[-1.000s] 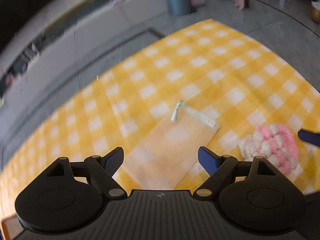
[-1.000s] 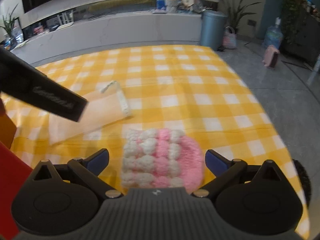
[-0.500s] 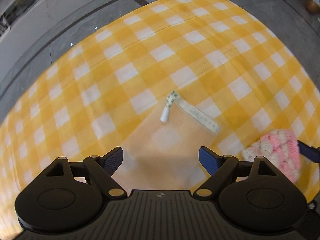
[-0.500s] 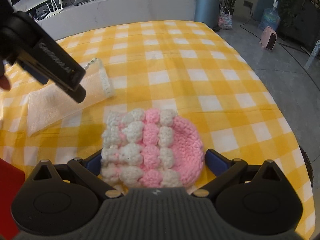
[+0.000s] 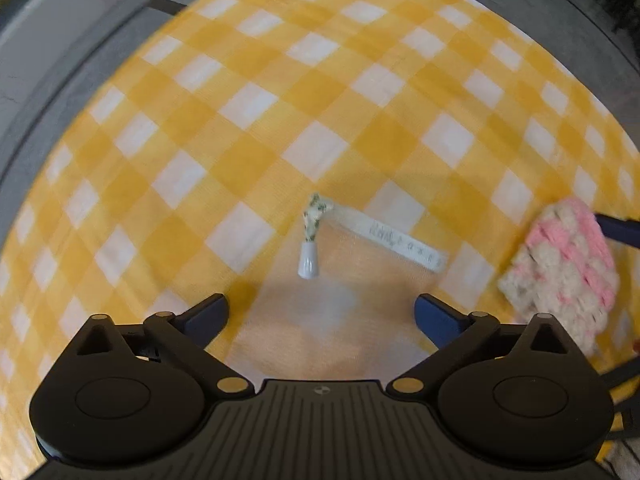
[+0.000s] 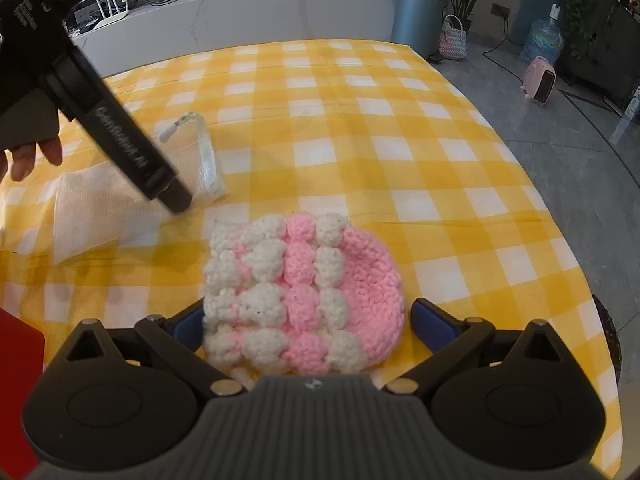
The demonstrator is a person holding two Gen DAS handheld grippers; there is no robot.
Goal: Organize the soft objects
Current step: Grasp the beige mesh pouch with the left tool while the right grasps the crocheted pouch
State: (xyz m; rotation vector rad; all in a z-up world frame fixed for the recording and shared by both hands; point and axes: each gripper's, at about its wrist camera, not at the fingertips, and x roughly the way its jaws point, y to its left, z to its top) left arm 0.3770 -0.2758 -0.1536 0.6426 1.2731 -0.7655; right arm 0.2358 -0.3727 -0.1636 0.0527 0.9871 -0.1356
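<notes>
Right wrist view: nearest the lens, the right gripper [image 6: 306, 318] has its fingers [image 6: 434, 322] spread wide on either side of the pink-and-white crocheted hat [image 6: 302, 294], which lies flat on the yellow checked table [image 6: 400, 160]. The fingers flank the hat but do not press it, so I judge the grasp not yet made. A little farther and to the left lies the sheer mesh pouch [image 6: 116, 204], flat, with its white zip strip [image 6: 210, 160] at the far end; the left gripper [image 6: 168, 192] hangs over it.

In the left wrist view, the left gripper's fingers [image 5: 204, 314] are likewise apart above the pouch, holding nothing, the zip pull [image 5: 309, 266] just beyond them.

Both soft things are still loose and separate, near each other but not touching. The pouch looks closed and the hat is outside it. By my reading the organizing has barely started: picking up, opening and stowing all remain.
</notes>
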